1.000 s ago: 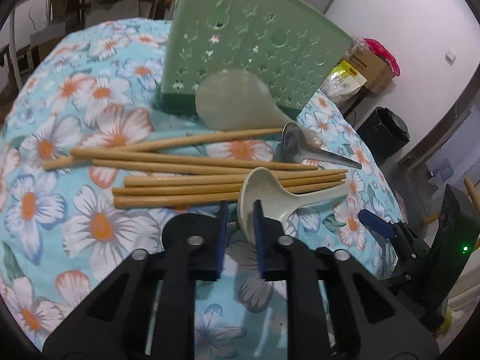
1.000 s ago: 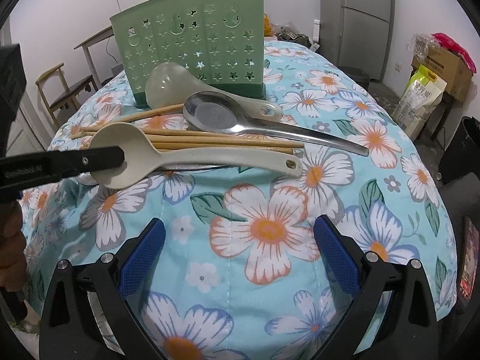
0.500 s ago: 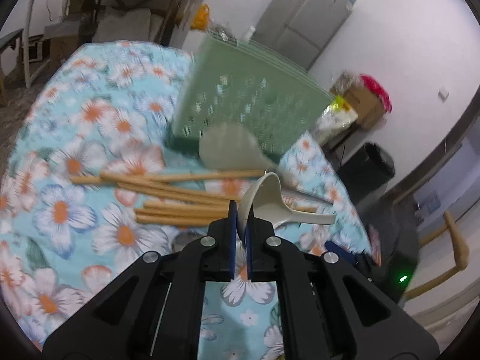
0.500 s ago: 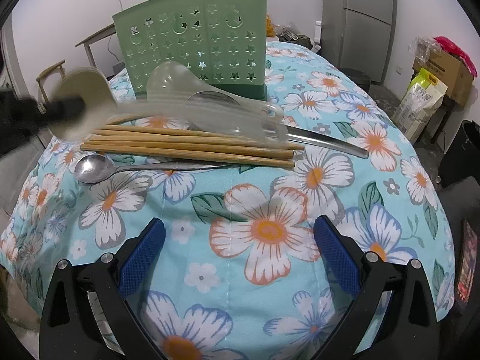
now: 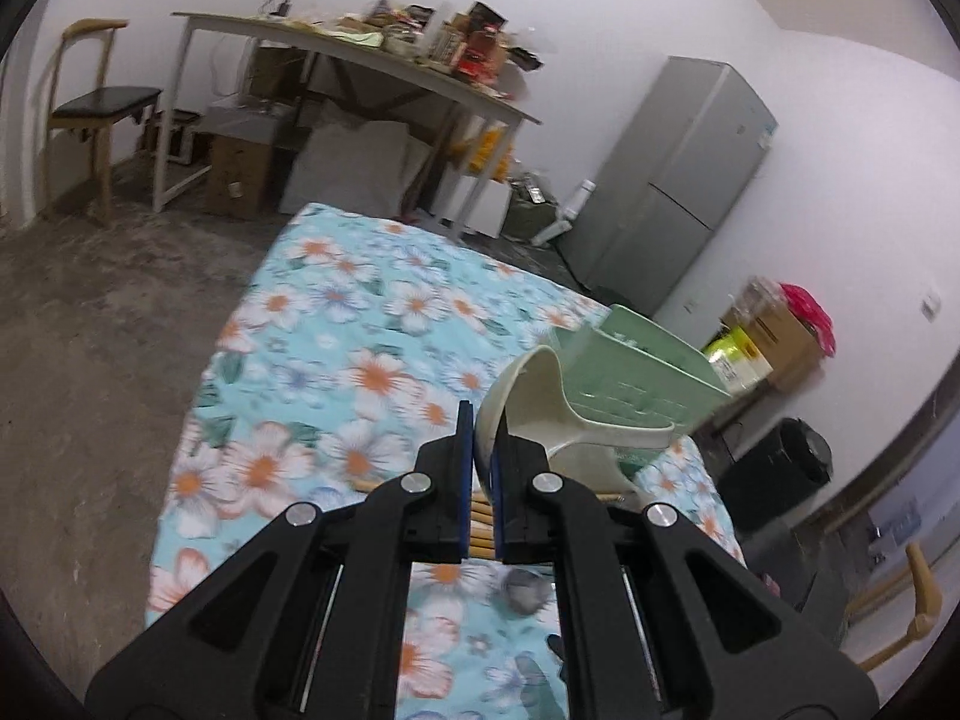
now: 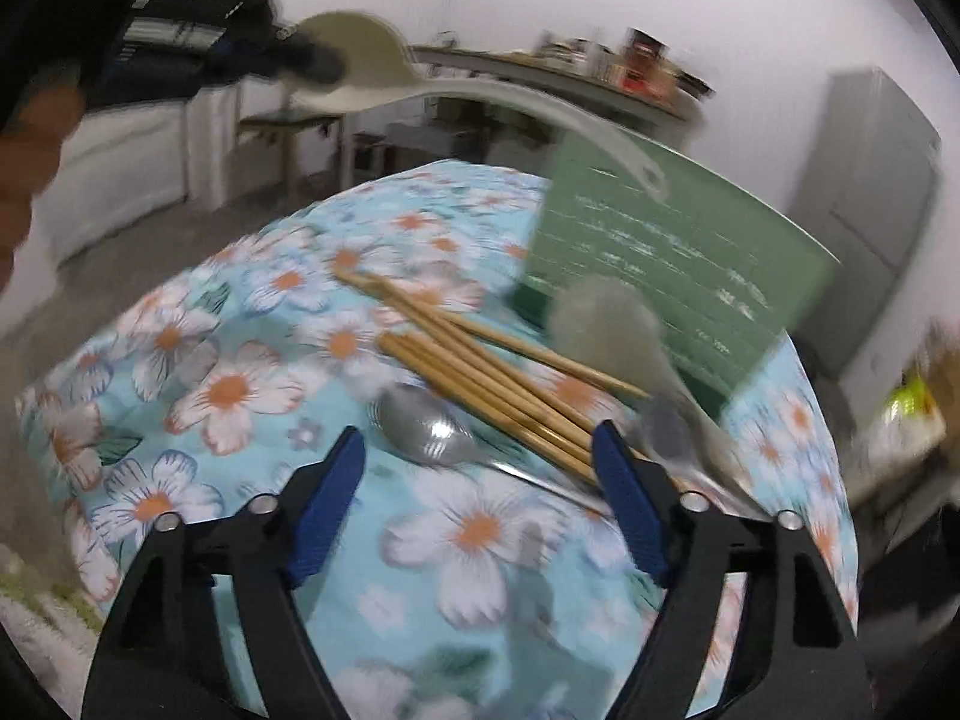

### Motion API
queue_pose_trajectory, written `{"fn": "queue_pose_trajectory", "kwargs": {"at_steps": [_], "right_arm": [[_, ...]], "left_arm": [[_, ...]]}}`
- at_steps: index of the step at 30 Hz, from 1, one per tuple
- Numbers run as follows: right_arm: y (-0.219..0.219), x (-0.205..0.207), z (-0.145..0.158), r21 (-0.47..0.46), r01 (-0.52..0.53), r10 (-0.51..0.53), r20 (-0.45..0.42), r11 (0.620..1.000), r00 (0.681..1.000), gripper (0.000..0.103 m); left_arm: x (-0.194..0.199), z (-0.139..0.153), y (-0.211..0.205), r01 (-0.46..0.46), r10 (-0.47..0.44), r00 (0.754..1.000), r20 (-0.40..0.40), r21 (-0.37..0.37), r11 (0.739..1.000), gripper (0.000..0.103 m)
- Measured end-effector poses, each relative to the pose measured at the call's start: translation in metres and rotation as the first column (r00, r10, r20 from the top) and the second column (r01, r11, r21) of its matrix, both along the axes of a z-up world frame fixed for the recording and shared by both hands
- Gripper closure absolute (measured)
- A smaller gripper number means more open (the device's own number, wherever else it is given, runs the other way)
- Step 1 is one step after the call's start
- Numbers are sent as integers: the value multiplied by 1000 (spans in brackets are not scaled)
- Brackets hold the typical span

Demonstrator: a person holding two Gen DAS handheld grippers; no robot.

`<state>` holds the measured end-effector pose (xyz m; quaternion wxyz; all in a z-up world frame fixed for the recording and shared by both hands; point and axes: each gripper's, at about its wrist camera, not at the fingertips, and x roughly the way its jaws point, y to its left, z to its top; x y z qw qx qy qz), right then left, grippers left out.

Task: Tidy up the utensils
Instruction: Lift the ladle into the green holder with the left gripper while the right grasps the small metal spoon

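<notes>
Blue pads of my left gripper (image 5: 482,438) are pinched tight on the rim of the cream ladle (image 5: 540,402). I grip the bowl edge, not the handle, so the handle end stays free to drop into the holder first.

Landmark is the green utensil holder (image 6: 678,252); all places are relative to it.

Nearest me, on the floral cloth (image 6: 228,390) in front of the holder: my right gripper (image 6: 480,480), jaws apart and closing, nothing between the pads yet. It points down at the metal spoon (image 6: 426,426), whose bowl lies just ahead of the gap. My guess is that's the next pick, so the jaws are narrowing early to suit a thin handle.

Next out, between the spoon and the holder: the bamboo chopsticks (image 6: 480,372), bundled roughly parallel and lying partly over the spoon's handle. That overlap is the risk, since lifting the spoon could drag them.

Touching the holder's front, a translucent rice paddle (image 6: 606,330) leans toward me. It is blurred, so I can't read its handle clearly.

Farthest: the ladle, held in the air above the holder's near side, handle tip over the rim, not yet inside.
</notes>
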<state>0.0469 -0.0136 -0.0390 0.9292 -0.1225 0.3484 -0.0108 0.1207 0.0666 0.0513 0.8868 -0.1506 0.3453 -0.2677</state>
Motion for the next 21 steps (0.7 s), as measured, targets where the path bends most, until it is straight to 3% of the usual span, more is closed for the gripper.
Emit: {"fn": "queue_pose_trajectory", "kwargs": {"at_steps": [6,10,13,21], "right_arm": [[24,30,-25,-130,-57,44,-100,990,994,58],[28,42,-30,-183,-60,39,-117,981,992,70],[35,48,-34,-220,-73,46,-125,973,991,91],[25,33,-9,-183,-60,49,-62,981,997,96]], "left_arm": [[11,-10,17,-29,30,999,-18,6,1000,99],[17,-13,17,-31,32,999,-19,15,999,99],[23,-13,16,-35,36,999,-23,18,999,99],[28,-1,16,-56,56,998,9,25,998,99]]}}
